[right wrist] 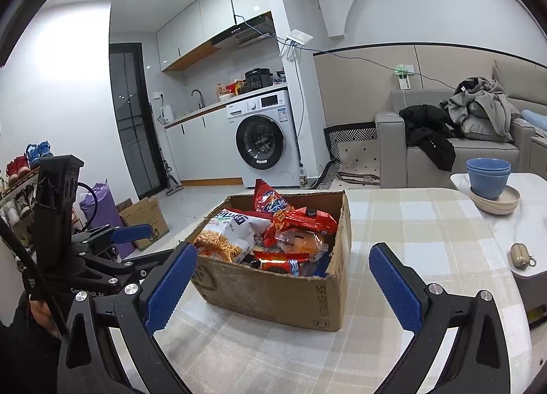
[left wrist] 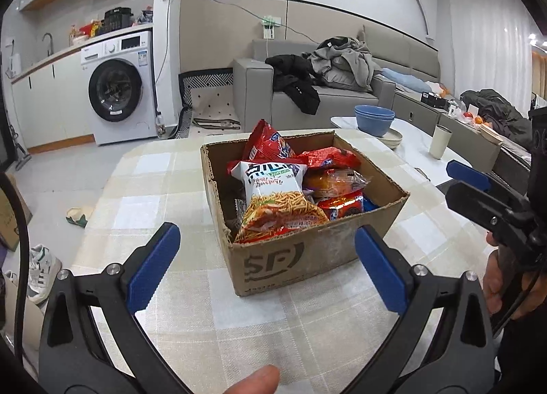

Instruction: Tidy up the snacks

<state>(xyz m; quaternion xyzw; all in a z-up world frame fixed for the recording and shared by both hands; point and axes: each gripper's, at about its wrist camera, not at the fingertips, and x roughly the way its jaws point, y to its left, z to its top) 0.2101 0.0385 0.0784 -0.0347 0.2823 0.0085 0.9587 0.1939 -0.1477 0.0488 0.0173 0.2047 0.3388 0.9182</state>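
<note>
On the checked counter: cardboard box holding snack packets, straight ahead of both tongs, left tongs and right tongs spread wide, empty, about equally near.

Black forked frames on left gripper and right gripper: ribbed blue pads, silver screws, black cable alongside.
</note>
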